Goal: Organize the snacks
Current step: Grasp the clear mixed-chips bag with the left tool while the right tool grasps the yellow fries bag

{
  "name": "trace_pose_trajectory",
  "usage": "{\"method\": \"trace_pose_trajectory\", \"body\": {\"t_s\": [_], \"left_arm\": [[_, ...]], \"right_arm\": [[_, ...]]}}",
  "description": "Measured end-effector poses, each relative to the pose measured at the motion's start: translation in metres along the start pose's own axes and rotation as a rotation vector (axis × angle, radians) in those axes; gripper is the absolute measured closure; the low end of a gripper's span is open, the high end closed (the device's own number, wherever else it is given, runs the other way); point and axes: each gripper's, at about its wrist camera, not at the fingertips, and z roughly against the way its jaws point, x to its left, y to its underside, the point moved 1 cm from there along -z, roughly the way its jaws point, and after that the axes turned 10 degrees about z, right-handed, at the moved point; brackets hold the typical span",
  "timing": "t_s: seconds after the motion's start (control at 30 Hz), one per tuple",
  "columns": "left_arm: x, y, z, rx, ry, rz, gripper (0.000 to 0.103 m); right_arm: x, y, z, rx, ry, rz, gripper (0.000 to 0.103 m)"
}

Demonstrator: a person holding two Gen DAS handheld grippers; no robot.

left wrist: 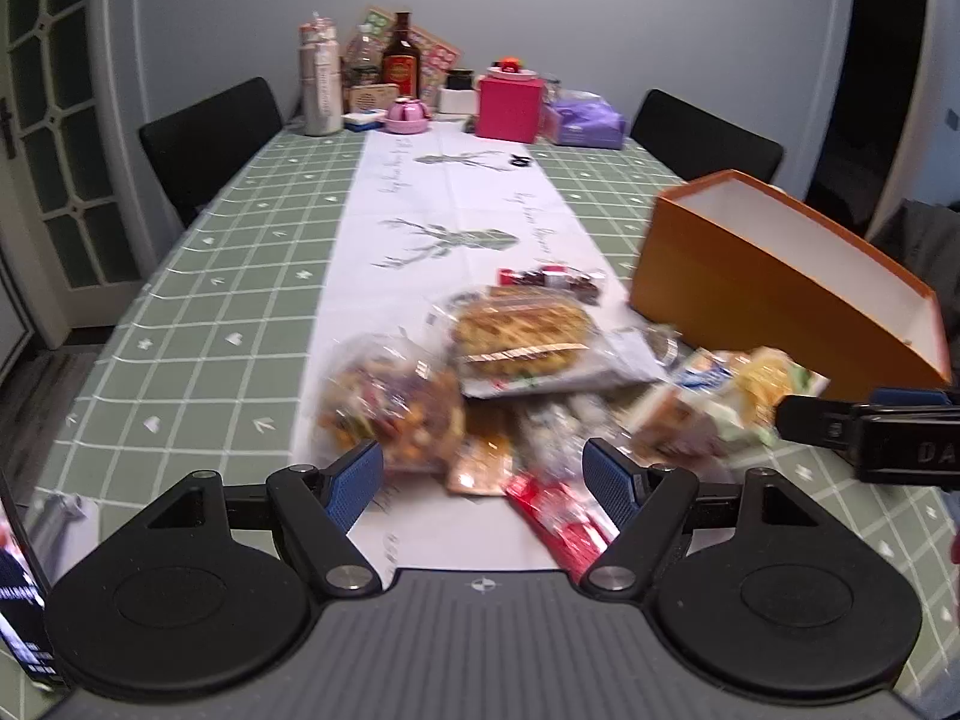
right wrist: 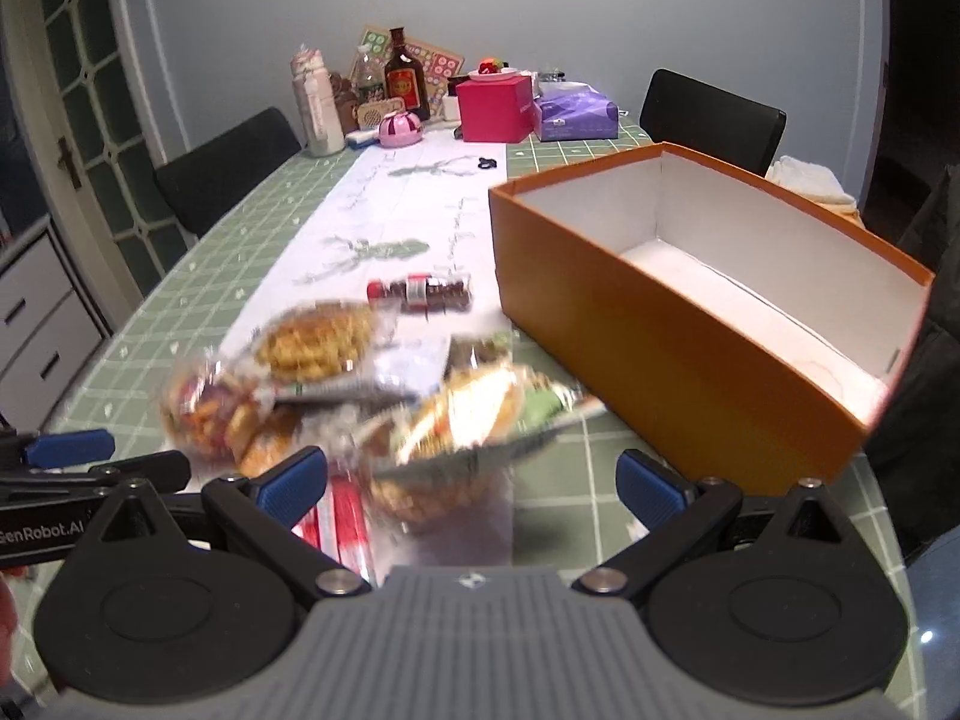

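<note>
Orange cardboard is what is waiting on the right: the open box (right wrist: 660, 324) is standing empty on the green checked tablecloth (left wrist: 210, 300), its white floor bare. The snack pile (left wrist: 510, 384) is lying just beside its near corner, on the white runner, packets overlapping and smeared by blur. The left gripper (left wrist: 483, 474) is being held wide open over the near edge of that heap, nothing between its blue pads; a red packet (left wrist: 558, 516) is lying under its right finger. The right gripper (right wrist: 474, 480) is likewise being held spread and empty, with a clear-wrapped pastry (right wrist: 462, 420) sitting just ahead of its gap. A top-lying packet should probably be picked first, so that nothing beneath is being dragged. The waffle pack (left wrist: 519, 330) is resting uppermost and looks easiest. Crinkly film is likely to slip, so a bite across a packet's middle is being advised, not its sealed edge.
</note>
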Motion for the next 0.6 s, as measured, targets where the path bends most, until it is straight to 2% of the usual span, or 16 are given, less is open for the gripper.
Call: {"method": "trace_pose_trajectory", "body": {"t_s": [0.23,0.53,0.57,0.6], "left_arm": [[0.029,-0.025,-0.033,-0.008,-0.068,0.077,0.014],[0.05,-0.027,-0.077,0.07,-0.054,0.109,0.014],[0.051,-0.026,-0.08,0.079,-0.052,0.116,0.014],[0.052,-0.026,-0.082,0.087,-0.045,0.124,0.014]], "right_arm": [[-0.019,-0.009,-0.041,0.11,-0.045,-0.183,0.003],[-0.023,-0.015,-0.07,0.158,-0.041,-0.199,0.004],[-0.024,-0.015,-0.073,0.164,-0.039,-0.196,0.007],[-0.025,-0.015,-0.076,0.17,-0.035,-0.194,0.014]]}}
